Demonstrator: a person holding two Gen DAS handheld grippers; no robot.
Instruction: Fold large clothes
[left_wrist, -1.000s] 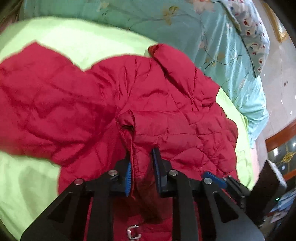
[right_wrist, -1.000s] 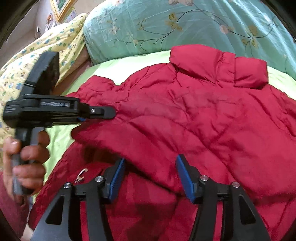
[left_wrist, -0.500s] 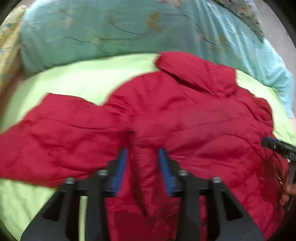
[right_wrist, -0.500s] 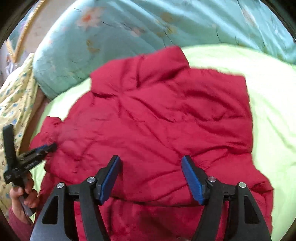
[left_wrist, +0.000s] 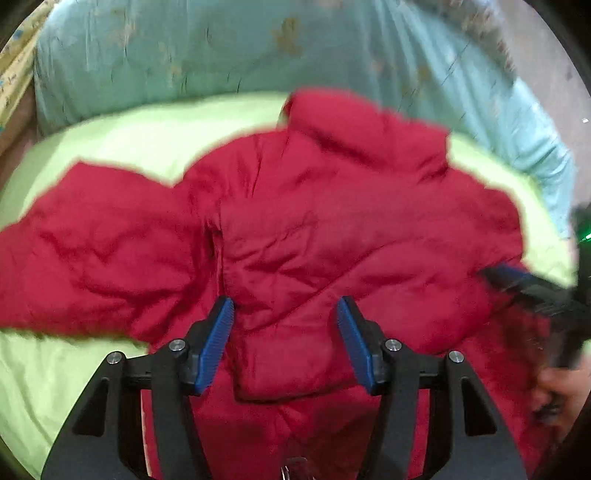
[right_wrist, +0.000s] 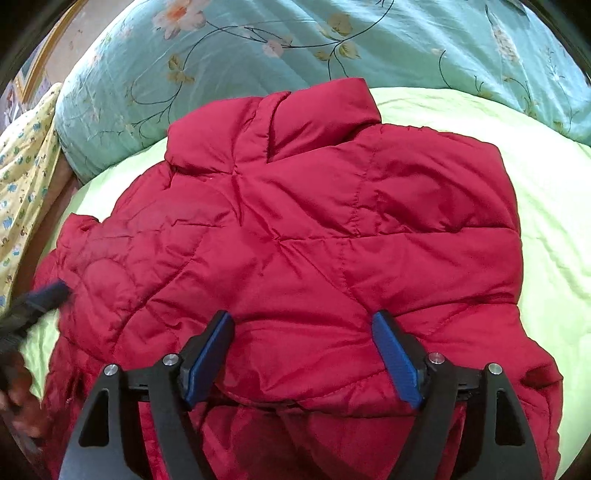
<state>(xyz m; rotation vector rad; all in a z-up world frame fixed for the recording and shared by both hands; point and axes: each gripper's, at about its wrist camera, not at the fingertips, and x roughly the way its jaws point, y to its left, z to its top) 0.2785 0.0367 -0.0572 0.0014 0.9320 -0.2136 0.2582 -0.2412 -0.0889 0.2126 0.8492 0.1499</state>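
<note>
A red quilted jacket lies spread on the lime green sheet, collar at the far side and one sleeve stretched out to the left. My left gripper hovers over the jacket's near part; its jaws are opening and the blue pads press on nothing. In the right wrist view the same jacket fills the middle. My right gripper hangs over its near hem, jaws opening wide, the fabric below them and not pinched. Each gripper shows at the edge of the other's view.
A teal floral quilt is bunched along the far side of the bed. A yellow patterned cloth lies at the far left. A person's hand holds the right gripper's handle. Bare green sheet lies to the jacket's right.
The left gripper has let go of the pinched fold of jacket and opened. The right jaws have spread wider and moved right across the jacket. Both views have swung toward the collar.
</note>
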